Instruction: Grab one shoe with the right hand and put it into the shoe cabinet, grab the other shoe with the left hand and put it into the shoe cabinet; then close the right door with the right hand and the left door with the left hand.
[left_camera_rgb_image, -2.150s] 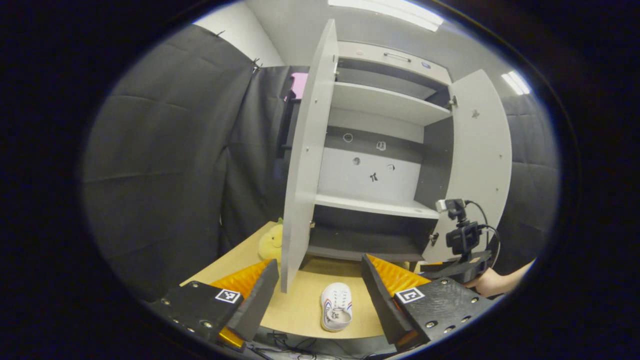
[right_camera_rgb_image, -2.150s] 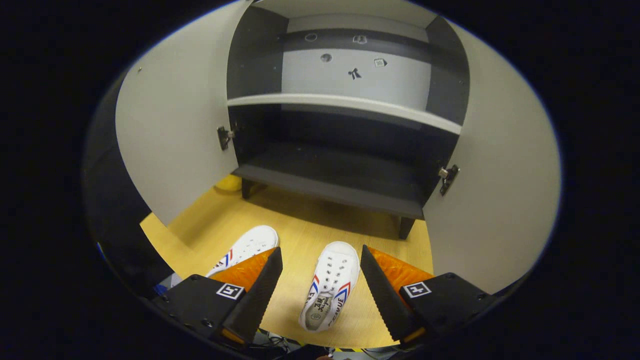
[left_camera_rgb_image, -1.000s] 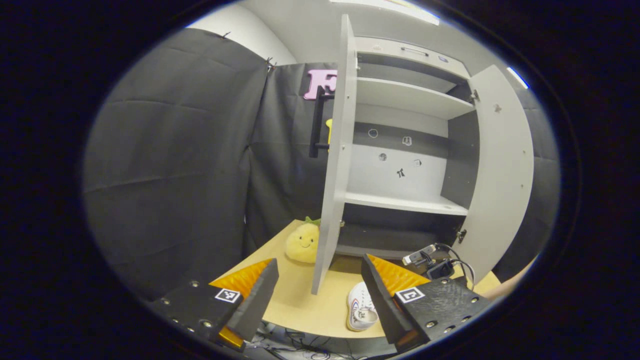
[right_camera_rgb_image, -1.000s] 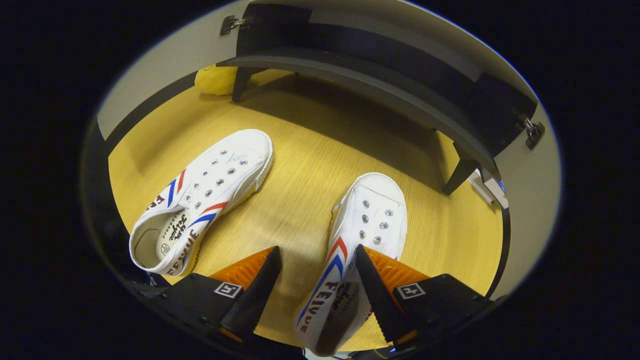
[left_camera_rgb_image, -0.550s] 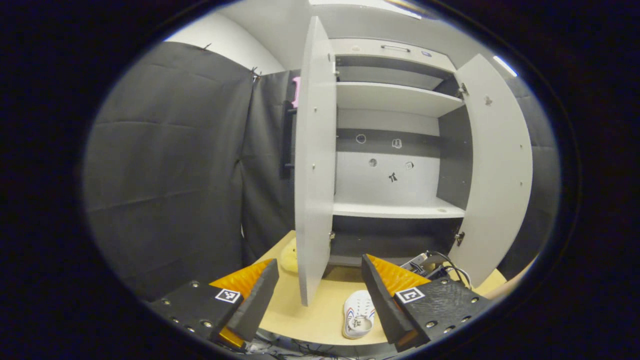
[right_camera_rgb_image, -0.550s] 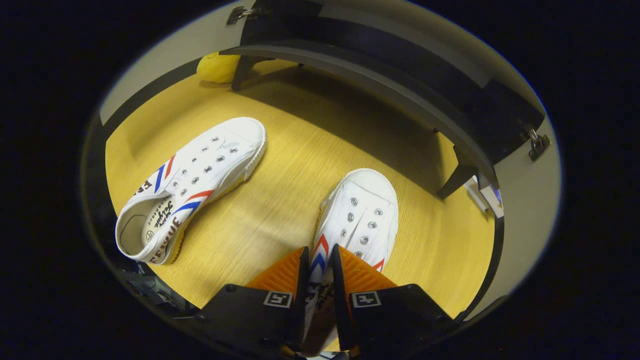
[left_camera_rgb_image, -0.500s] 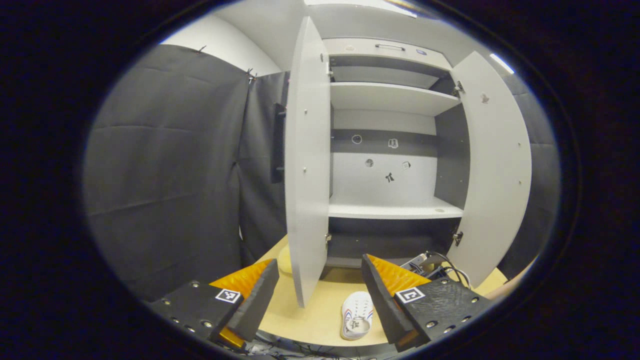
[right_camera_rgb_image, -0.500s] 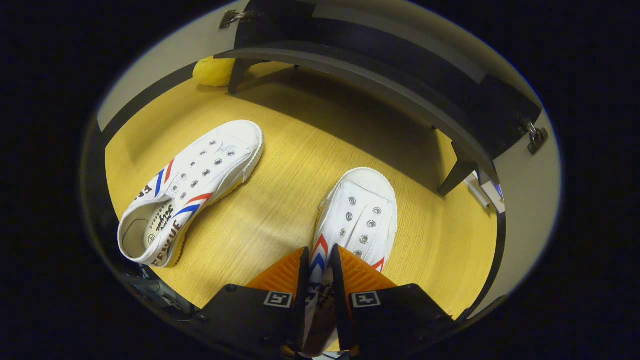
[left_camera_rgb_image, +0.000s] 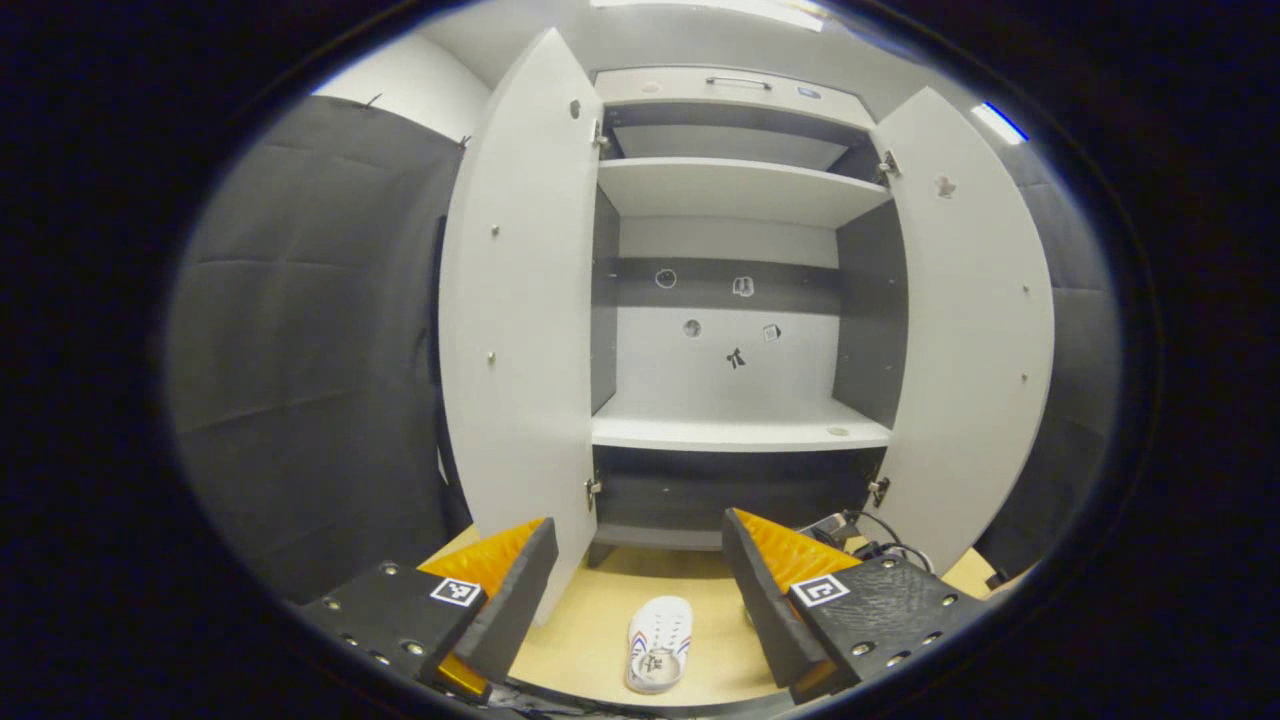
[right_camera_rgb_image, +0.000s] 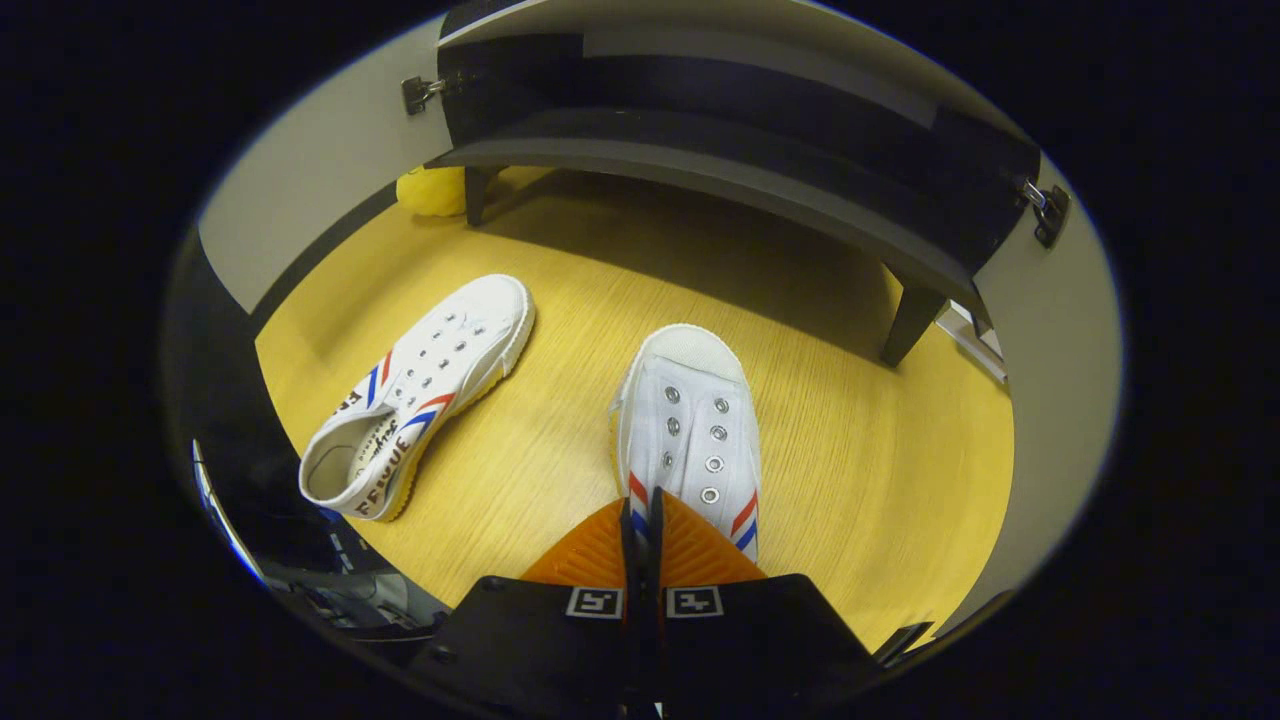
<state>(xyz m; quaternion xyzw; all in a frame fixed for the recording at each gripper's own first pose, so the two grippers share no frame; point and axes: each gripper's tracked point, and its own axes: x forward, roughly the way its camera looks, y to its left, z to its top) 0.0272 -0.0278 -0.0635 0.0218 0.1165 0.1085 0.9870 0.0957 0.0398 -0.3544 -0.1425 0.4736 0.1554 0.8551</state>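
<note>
White canvas sneaker pinched at its side wall by the right gripper, jaws nearly shut on it, on the wooden floor before the shoe cabinet. Lift level, toe first onto the bottom shelf. Left gripper open, idle; other sneaker lies well apart.

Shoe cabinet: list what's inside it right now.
The shoe cabinet holds no shoes on its visible pale shelves; small marks dot the back panel. The dark bottom compartment is partly hidden behind the left gripper.
</note>
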